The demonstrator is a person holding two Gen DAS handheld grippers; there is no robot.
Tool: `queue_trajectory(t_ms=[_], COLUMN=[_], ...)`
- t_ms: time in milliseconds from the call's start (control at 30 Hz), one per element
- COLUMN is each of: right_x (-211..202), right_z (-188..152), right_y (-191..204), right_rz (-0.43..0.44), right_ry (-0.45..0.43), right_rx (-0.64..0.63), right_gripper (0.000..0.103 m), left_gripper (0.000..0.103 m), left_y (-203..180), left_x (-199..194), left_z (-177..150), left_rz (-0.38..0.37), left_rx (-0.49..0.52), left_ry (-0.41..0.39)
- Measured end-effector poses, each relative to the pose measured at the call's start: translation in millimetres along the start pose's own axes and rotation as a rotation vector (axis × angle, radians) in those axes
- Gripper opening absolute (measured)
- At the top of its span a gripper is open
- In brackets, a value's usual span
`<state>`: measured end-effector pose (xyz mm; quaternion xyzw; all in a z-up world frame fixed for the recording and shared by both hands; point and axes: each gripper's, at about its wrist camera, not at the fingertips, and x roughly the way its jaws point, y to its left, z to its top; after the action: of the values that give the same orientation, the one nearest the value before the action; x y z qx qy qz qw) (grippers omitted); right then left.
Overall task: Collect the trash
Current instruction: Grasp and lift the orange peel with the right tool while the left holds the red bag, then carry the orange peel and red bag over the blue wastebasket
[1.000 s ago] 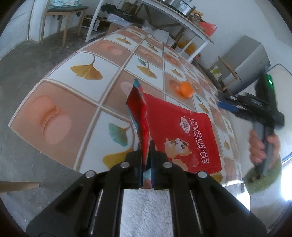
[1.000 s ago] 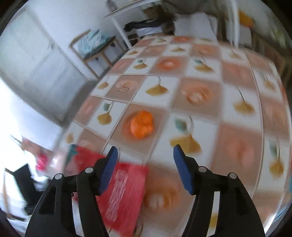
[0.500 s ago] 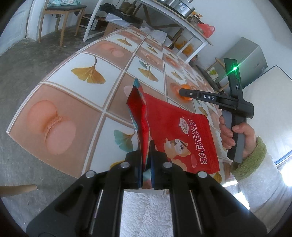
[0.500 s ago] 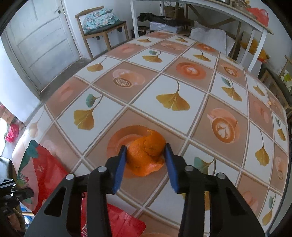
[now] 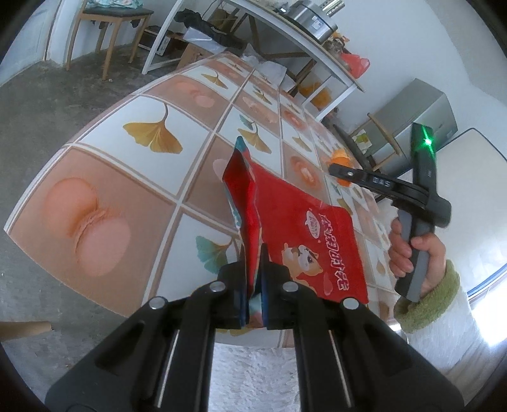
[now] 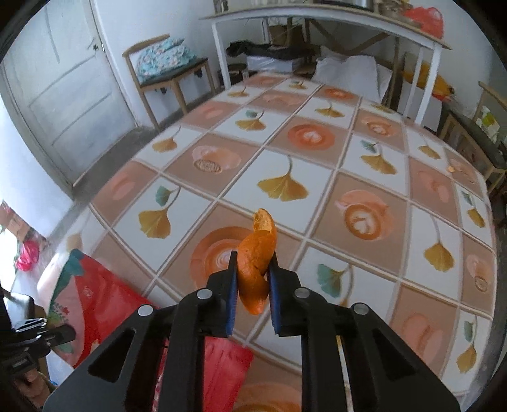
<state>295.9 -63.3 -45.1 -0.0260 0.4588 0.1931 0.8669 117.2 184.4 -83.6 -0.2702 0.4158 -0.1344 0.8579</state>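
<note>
My left gripper (image 5: 253, 282) is shut on the edge of a red snack bag (image 5: 304, 228) with a cartoon animal, which stands open over the table's near edge; the bag also shows in the right wrist view (image 6: 101, 294). My right gripper (image 6: 252, 279) is shut on an orange peel (image 6: 256, 253) and holds it lifted above the patterned tablecloth (image 6: 317, 158). In the left wrist view the right gripper (image 5: 345, 172) hangs beyond the bag with the peel (image 5: 340, 157) in it.
A wooden chair (image 6: 168, 73) with a cushion stands by the door at the far left. A white shelf table (image 6: 317, 19) with bags under it stands beyond the table. A grey cabinet (image 5: 421, 111) is at the right.
My right gripper has closed on the orange peel and lifted it off the tablecloth. My left gripper still holds the red bag in about the same place.
</note>
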Motion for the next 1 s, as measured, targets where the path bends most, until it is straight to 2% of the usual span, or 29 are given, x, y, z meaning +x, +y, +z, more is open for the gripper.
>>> queue_trajectory(t_ms=[167, 300, 467, 700, 833, 1000], right_x=[-33.1, -61.1, -99.1, -161.7, -198.1, -227.4], right_z=[-7.4, -17.9, -33.0, -53.2, -72.7, -99.3], right_y=[-13.3, -29.6, -54.4, -98.8, -124.5, -147.0], right_rz=[-0.008, -0.016, -0.037, -0.113, -0.147, -0.182], right_ry=[-0.051, -0.088, -0.144, -0.233, -0.285, -0.310], right_rx=[0.037, 0.083, 0.145, 0.241, 0.298, 0.344], right_gripper=[0.017, 0.017, 0.017, 0.017, 0.017, 0.017], left_gripper=[0.004, 0.002, 0.002, 0.001, 0.001, 0.001], left_y=[-8.1, -28.9, -72.3, -130.0, -160.2, -189.6], left_x=[-2.7, -5.9, -14.5, -26.9, -31.3, -33.7], left_z=[4.5, 9.3, 20.6, 35.0, 43.1, 48.8], left_rz=[-0.049, -0.106, -0.179, -0.260, -0.288, -0.331], left_rx=[0.001, 0.030, 0.113, 0.200, 0.246, 0.277], left_ry=[-0.020, -0.040, -0.085, -0.151, -0.181, -0.204])
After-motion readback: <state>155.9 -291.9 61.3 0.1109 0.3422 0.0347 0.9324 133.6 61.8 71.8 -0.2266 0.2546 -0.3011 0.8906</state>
